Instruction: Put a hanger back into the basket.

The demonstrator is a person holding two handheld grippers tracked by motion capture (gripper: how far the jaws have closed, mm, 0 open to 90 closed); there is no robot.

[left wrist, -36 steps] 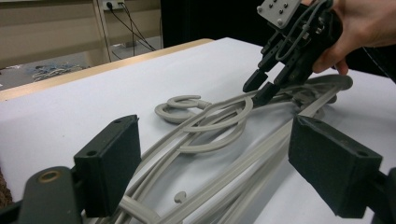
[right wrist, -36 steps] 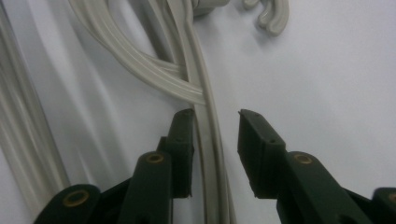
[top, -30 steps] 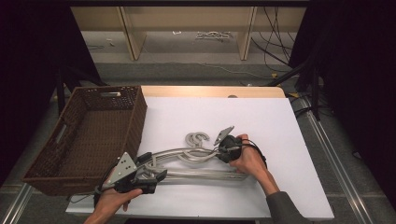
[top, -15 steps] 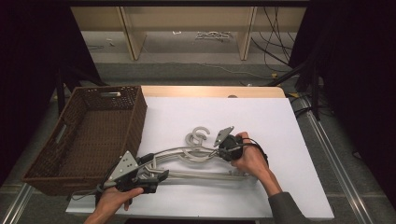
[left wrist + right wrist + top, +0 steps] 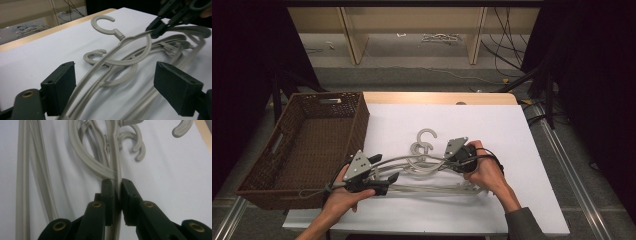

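Several grey plastic hangers (image 5: 428, 161) lie in a tangled pile on the white table (image 5: 512, 135). My right gripper (image 5: 449, 159) is shut on the arm of the topmost hanger (image 5: 115, 162), near its neck; the same grip shows far off in the left gripper view (image 5: 160, 27). That hanger's hook (image 5: 103, 20) points away, and its arm is raised a little off the pile. My left gripper (image 5: 117, 92) stands open at the hanger's other end. The hanger's long arm (image 5: 100, 65) runs between its wide-apart jaws without touching the pads. In the high view the left gripper (image 5: 382, 170) sits beside the basket.
A brown wicker basket (image 5: 358, 125) stands at the left edge of the table, close to my left hand. A wooden strip (image 5: 437, 98) borders the far edge of the table. Floor, shelf legs and cables lie beyond.
The right gripper has lifted slightly with the hanger arm pinched in it, raising the top hanger off the pile. The left hand has shifted a little along the hanger's arm.
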